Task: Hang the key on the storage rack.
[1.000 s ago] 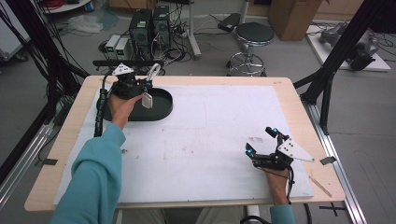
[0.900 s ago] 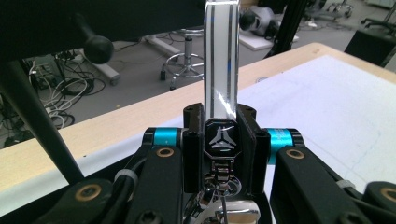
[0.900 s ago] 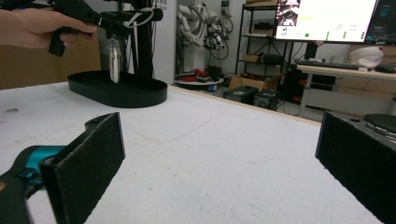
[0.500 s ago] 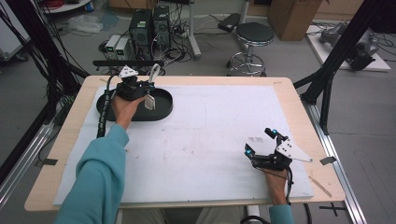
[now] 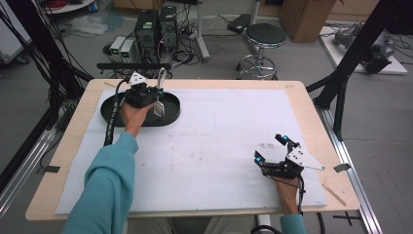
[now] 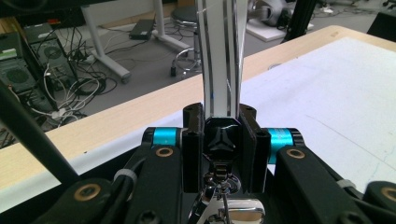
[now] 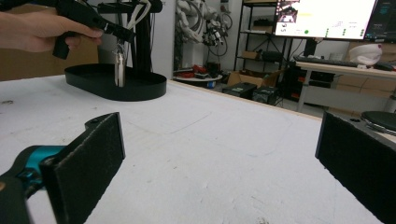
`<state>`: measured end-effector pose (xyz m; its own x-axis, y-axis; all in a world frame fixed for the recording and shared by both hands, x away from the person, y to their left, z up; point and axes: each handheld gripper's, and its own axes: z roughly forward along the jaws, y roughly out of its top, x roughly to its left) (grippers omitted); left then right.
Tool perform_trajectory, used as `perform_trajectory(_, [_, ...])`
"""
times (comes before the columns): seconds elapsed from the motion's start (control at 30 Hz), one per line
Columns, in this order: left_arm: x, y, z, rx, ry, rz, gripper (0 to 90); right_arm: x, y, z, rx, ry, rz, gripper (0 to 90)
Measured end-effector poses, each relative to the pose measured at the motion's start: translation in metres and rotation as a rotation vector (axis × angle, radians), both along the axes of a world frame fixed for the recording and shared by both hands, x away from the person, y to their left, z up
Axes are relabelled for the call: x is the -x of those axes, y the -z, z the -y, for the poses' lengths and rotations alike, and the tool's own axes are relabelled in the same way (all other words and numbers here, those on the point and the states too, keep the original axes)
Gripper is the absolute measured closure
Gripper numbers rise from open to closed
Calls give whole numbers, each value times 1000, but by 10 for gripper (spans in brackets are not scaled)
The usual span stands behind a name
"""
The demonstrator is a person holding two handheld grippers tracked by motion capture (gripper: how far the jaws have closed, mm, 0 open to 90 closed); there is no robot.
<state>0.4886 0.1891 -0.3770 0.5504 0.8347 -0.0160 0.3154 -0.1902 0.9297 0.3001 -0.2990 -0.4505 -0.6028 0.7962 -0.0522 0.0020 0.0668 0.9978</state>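
Keyring-like metal piece (image 6: 219,196): that was how the held thing looked in the left gripper view, a small black faceted knob with shiny chrome links and a polished plate below it, and a flat white strap (image 6: 223,56) with dark stripes rising from it. The left tool (image 5: 148,95) had its jaws drawn in narrow and clamped on this piece. The high view gave less detail: a pale loop stood up above that tool and a small silvery tag (image 5: 159,109) dangled under it, over the black oval tray (image 5: 171,114) near the far left corner of the worktop (image 5: 68,146). The right gripper view showed the same thing from the side, far off, as a slim silver tag (image 7: 120,67) hanging straight down just above the tray, held out by a hand (image 7: 32,30).

One tray, one hanging piece and two tools were counted. A white sheet (image 5: 219,141) covered most of the worktop.

The right tool (image 5: 272,155) rested near the near right corner with its jaws wide apart and nothing between them; in its own view the two black foam pads (image 7: 88,158) stood far apart over bare white sheet.
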Motion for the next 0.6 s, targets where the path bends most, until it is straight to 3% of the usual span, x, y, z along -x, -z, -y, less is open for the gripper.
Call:
perform_trajectory(0.23, [1, 2, 3, -14, 8, -2, 726, 0, 0, 0, -5, 2, -5, 8])
perform_trajectory(0.37, [2, 3, 7, -52, 18, 7, 708, 0, 0, 0, -6, 1, -4, 8])
perform_trajectory(0.6, [3, 0, 2, -8, 32, 12, 611, 0, 0, 0, -5, 0, -1, 8])
